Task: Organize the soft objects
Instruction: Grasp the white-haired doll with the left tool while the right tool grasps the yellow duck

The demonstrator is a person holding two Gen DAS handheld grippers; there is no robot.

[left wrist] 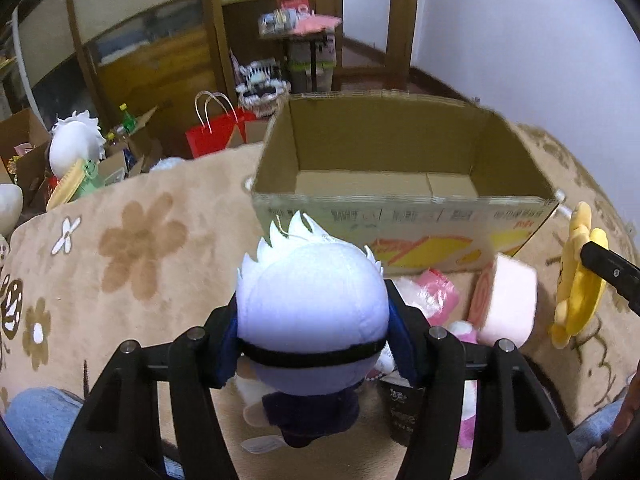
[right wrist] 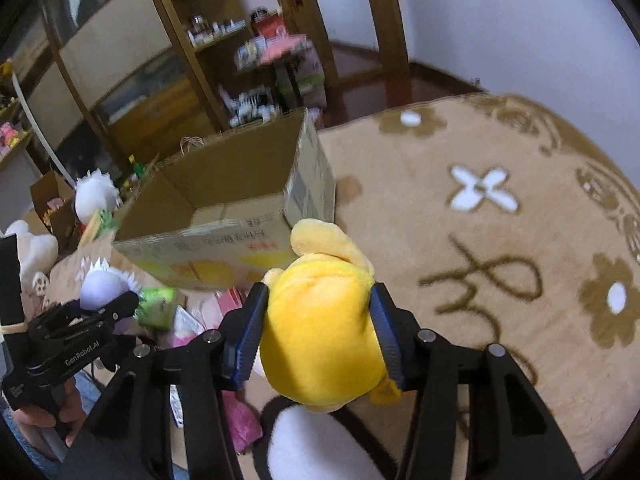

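My left gripper [left wrist: 312,344] is shut on a white-haired plush doll [left wrist: 312,300] with a dark body, held above the rug in front of an open cardboard box [left wrist: 400,208]. My right gripper [right wrist: 318,336] is shut on a yellow plush toy [right wrist: 320,328], held right of the box [right wrist: 216,240]. The yellow toy also shows at the right of the left wrist view [left wrist: 576,280]. The doll and left gripper [right wrist: 120,304] show at the left of the right wrist view. The box looks empty inside.
A pink roll-shaped plush [left wrist: 504,300], pink soft items [left wrist: 436,292] and a black-and-white plush [right wrist: 312,440] lie on the beige flowered rug [left wrist: 132,248]. Left beyond the rug are a red bag [left wrist: 216,136], boxes and another white-haired doll [left wrist: 74,144]. Wooden shelves stand behind.
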